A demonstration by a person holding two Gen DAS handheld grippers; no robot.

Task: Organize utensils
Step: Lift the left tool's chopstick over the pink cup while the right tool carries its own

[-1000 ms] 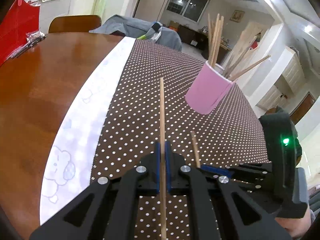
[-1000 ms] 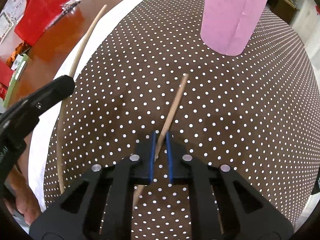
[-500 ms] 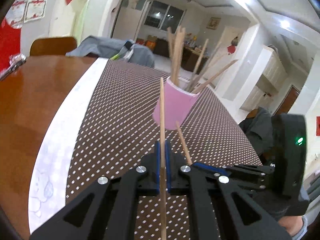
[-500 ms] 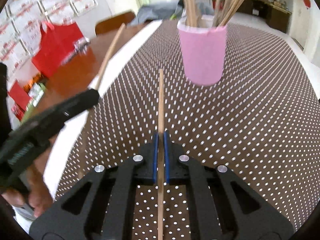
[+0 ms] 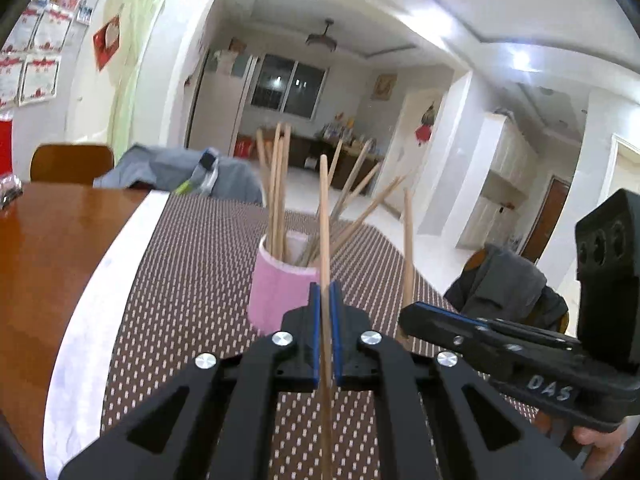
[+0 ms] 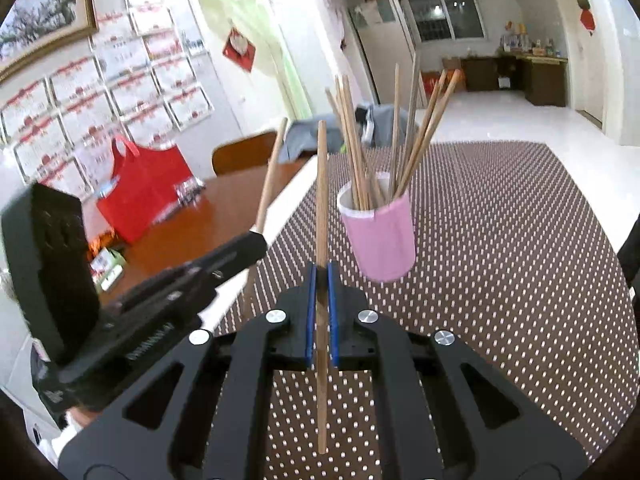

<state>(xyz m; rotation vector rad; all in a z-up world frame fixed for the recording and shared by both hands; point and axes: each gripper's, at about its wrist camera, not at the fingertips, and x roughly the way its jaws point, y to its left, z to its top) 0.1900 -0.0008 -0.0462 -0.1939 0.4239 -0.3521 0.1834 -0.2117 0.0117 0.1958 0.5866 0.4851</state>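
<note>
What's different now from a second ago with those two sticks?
Both hand-held grippers, left and right, have lifted and tilted up, so their chopsticks now stand nearly upright near the pink cup. Unchanged: each is clamped; the cup stays put.

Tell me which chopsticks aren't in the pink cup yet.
Two: one clamped in the left gripper, one in the right gripper. The rest stand inside the pink cup.
</note>
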